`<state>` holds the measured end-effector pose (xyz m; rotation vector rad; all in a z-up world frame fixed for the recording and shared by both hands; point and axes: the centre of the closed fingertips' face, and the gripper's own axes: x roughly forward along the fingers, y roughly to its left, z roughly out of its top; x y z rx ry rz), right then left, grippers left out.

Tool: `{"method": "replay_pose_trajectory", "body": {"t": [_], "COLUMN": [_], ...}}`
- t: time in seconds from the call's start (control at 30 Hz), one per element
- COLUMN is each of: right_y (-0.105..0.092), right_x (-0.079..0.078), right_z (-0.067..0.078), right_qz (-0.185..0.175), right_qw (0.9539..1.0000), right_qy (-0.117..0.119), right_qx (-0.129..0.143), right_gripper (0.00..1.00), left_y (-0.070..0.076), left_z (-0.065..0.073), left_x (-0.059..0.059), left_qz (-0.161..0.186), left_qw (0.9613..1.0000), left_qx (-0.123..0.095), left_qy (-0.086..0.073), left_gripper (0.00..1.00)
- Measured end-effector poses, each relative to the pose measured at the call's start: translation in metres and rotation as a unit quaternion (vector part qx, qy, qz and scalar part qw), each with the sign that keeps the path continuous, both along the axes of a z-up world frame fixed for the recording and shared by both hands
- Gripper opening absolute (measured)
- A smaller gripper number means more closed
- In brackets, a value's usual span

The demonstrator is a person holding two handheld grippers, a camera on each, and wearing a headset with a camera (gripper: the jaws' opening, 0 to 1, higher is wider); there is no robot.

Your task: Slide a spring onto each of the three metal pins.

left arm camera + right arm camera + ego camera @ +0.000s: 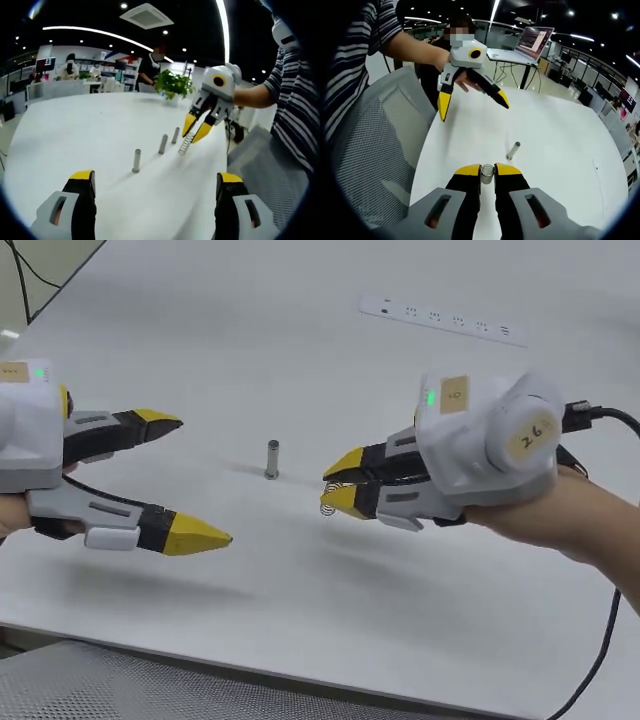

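Observation:
A short metal pin stands upright on the white table, between the two grippers. In the left gripper view three pins stand in a row. My right gripper is shut on a small steel spring, which hangs just right of the near pin. The spring sits pinched between the right jaws' yellow tips, with a pin a little ahead. The spring hovers beside the farthest pin. My left gripper is open and holds nothing, left of the pins.
A white power strip lies at the far side of the table. A black cable trails from the right gripper. A grey mesh chair stands at the near table edge. An open laptop sits on a desk beyond.

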<state>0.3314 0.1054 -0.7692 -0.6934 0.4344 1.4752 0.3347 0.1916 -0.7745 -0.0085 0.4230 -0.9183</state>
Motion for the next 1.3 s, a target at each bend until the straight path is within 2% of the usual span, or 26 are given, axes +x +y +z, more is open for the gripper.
{"method": "replay_pose_trajectory", "body": {"t": [0.33,0.5,0.77,0.87,1.07,1.23,1.3], "right_y": [0.017,0.031,0.043,0.046,0.054,0.058,0.060], "right_x": [0.013,0.026,0.043,0.052,0.055,0.061,0.061], "right_z": [0.007,0.018,0.029,0.028,0.029,0.023,0.022], "right_qz": [-0.001,-0.022,-0.049,-0.056,-0.065,-0.072,-0.075], "right_qw": [0.9999,0.9990,0.9963,0.9957,0.9946,0.9947,0.9941], "right_qy": [-0.004,0.016,0.033,0.035,0.039,0.036,0.044], "right_qx": [0.009,0.035,0.061,0.064,0.071,0.064,0.066], "right_gripper": [0.07,0.07,0.07,0.07,0.07,0.07,0.07], "left_y": [-0.001,-0.001,-0.003,-0.004,-0.005,-0.007,-0.006], "left_z": [0.002,0.002,0.008,0.008,0.006,0.007,0.008], "left_x": [-0.001,-0.002,-0.003,-0.003,-0.004,-0.005,-0.004], "left_qz": [0.001,-0.001,-0.001,-0.001,-0.003,-0.005,-0.003], "left_qw": [1.0000,1.0000,0.9999,0.9999,1.0000,0.9999,0.9999], "left_qx": [-0.005,-0.004,-0.009,-0.010,-0.009,-0.010,-0.011], "left_qy": [0.001,0.001,-0.005,-0.006,-0.003,-0.004,-0.006], "left_gripper": [0.98,0.98,0.98,0.98,0.98,0.98,0.98]}}
